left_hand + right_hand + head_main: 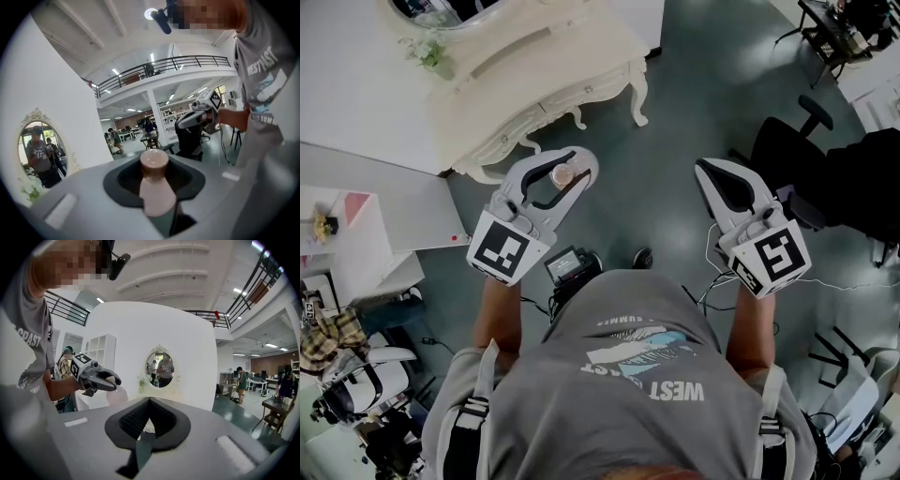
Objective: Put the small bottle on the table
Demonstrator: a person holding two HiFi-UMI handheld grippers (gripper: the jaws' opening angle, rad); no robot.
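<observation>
Left gripper (pixel 577 165): jaws part-way closed and clamped on the small bottle (pixel 562 175). In the left gripper view the dark pads press in on both sides of it, just below the cap. Right gripper (pixel 712 178): jaws closed together, holding nothing. It sits at mid-right of the head view, well apart from the left one.

Surroundings: the cream dressing table (pixel 553 70) fills the upper left of the head view, with white flowers (pixel 429 52) on its top. The bottle hangs in the air over the dark floor (pixel 675 103), below and right of the table's front edge and not on it. Bare floor shows between the jaw tips and the table's carved leg. A black chair (pixel 792 141) stands at upper right. The oval mirror (pixel 40 150) appears at the left edge of the left gripper view.

Hidden or unclear: the table is cut off by the top of the frame. In the head view we see only the bottle's round cap. In the left gripper view its base is lost behind the near jaw. In the right gripper view it is a pale blur below the left gripper.

Orientation: the long axis runs up the left gripper view, cap uppermost. In the head view the cap faces the camera.
</observation>
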